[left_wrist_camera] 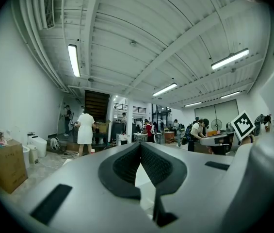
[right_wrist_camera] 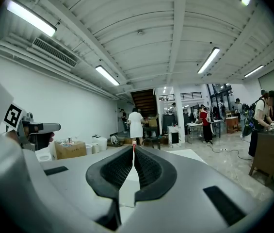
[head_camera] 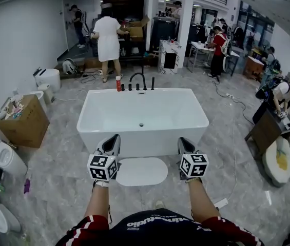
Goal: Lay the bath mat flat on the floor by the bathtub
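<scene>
Lying flat on the grey marbled floor [head_camera: 57, 158], the white oval bath mat [head_camera: 141, 171] is seen just in front of the near wall of the white freestanding bathtub [head_camera: 142, 118], roughly centred on it. The mat is flanked by the two grippers, which are held level above the floor by bare forearms and pointed toward the tub. The left gripper [head_camera: 115, 137] is placed off the mat's left end and the right gripper [head_camera: 184, 140] off its right end; neither is touching the mat. In the left gripper view, the dark ribbed pads [left_wrist_camera: 127, 166] are brought together at their tips, and nothing is gripped between them. In the right gripper view, the pads [right_wrist_camera: 117, 168] are drawn in to a thin slit, again with nothing held. A black faucet [head_camera: 138, 80] and a red bottle [head_camera: 118, 83] can be made out at the tub's far rim. A cardboard box [head_camera: 22, 121] is set against the wall at the left, and a person in a white dress [head_camera: 107, 40] is seen standing well beyond the tub.
</scene>
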